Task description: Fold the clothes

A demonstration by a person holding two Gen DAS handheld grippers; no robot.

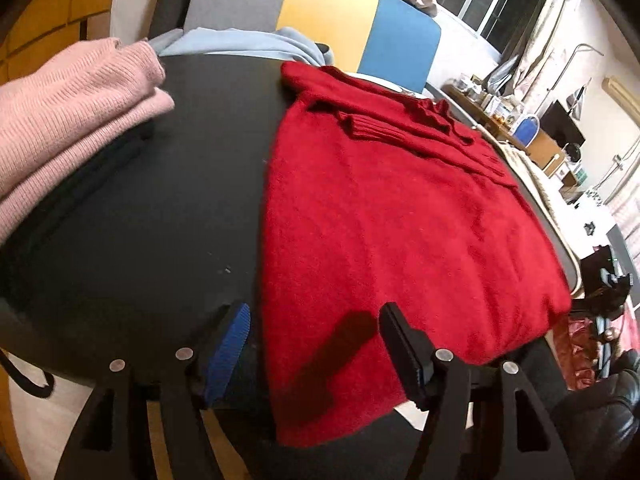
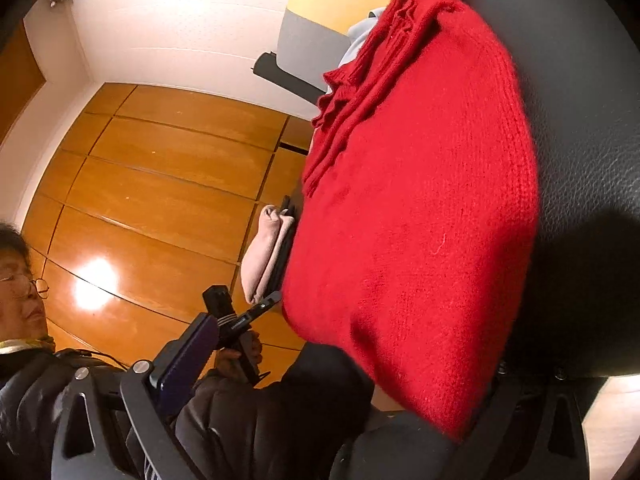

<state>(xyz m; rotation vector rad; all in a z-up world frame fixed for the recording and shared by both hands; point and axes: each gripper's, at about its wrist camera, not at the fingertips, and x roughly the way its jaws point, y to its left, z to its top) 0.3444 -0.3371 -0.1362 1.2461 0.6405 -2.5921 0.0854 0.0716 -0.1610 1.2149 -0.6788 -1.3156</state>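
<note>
Red sweater [image 1: 400, 220] flat on black table [image 1: 140, 220], just ahead of left tongs [image 1: 316, 344]; jaws open, empty. Right tongs [image 2: 320, 380]: state unclear, sweater hem across them. Soft, floppy knit, probably light; grip near hem corners.

A black table [image 1: 152, 208] carries the clothes. In the left wrist view, 1 red knit sweater [image 1: 400, 216] lies flat on it, straight ahead of the jaws, its near hem hanging over the near edge between the 2 fingers. Ahead and left of the jaws, a folded pink sweater [image 1: 68, 120] rests on the table, well apart from the red one. Beyond it, at the far edge, lies a light blue garment [image 1: 240, 44]. Bare black surface separates the red and pink pieces.
</note>
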